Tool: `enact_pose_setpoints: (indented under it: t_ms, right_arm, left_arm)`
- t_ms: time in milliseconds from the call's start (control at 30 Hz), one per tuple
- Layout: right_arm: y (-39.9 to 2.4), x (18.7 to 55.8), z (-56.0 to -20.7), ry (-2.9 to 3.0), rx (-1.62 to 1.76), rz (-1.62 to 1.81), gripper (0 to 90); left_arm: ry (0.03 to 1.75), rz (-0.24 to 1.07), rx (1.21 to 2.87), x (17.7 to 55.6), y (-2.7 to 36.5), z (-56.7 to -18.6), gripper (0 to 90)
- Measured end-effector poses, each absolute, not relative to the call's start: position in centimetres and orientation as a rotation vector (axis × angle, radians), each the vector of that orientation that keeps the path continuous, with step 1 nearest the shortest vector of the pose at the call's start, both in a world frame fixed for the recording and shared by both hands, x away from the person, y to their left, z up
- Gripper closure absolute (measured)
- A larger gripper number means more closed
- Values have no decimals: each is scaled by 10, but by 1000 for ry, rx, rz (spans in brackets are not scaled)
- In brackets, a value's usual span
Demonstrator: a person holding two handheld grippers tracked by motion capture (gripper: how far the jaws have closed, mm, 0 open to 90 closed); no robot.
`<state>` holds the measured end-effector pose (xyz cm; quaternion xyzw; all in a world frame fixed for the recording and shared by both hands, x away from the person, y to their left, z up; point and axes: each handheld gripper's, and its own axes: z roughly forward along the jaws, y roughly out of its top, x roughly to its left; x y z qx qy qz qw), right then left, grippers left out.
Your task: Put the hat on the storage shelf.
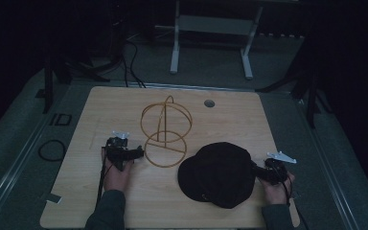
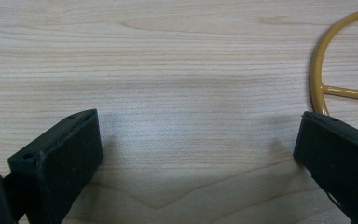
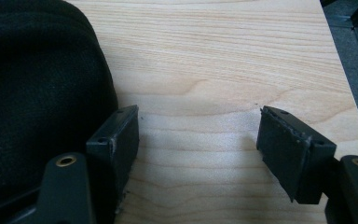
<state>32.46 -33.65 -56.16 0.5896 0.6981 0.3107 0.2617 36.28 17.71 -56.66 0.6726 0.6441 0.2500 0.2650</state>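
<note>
A black cap [image 1: 218, 173] lies on the wooden table [image 1: 124, 103] at the front right. A yellow wire stand [image 1: 165, 132] with two rings rises near the middle. My left gripper [image 1: 135, 153] sits just left of the stand's base ring, open, with bare wood between its jaws [image 2: 196, 154]; the ring [image 2: 319, 79] curves past at the upper right of the left gripper view. My right gripper [image 1: 256, 171] rests at the cap's right edge, open. In the right gripper view [image 3: 196, 140] the cap [image 3: 37, 93] lies beside the left jaw, outside the gap.
A round grommet [image 1: 209, 103] sits in the table's far right part. The table's right edge [image 3: 340, 60] runs close to my right gripper. A white frame [image 1: 211, 28] and cables [image 1: 132, 62] stand on the floor beyond the table.
</note>
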Motion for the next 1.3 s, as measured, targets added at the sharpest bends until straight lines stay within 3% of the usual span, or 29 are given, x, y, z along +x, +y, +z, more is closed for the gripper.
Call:
enact_pose_setpoints:
  t_ms: [567,733,800,900,1067,1300]
  right_arm:
    - [-335,328,-561,1883,1598,842,322]
    - [-335,330,-560,1864,1618,845,400]
    - [-340,333,-558,1880,1640,892,506]
    - [-342,335,-555,1896,1629,899,565]
    - [-341,335,-537,1931,1567,942,613]
    - [-329,335,-515,1972,1481,1008,594]
  left_arm:
    - [1740,675,1817,363,177,-567,7]
    - [1740,675,1817,363,177,-567,7]
    - [1741,675,1817,363,177,-567,7]
    - [1740,675,1817,363,177,-567,7]
    - [1740,675,1817,363,177,-567,7]
    - [1741,675,1817,363,177,-567,7]
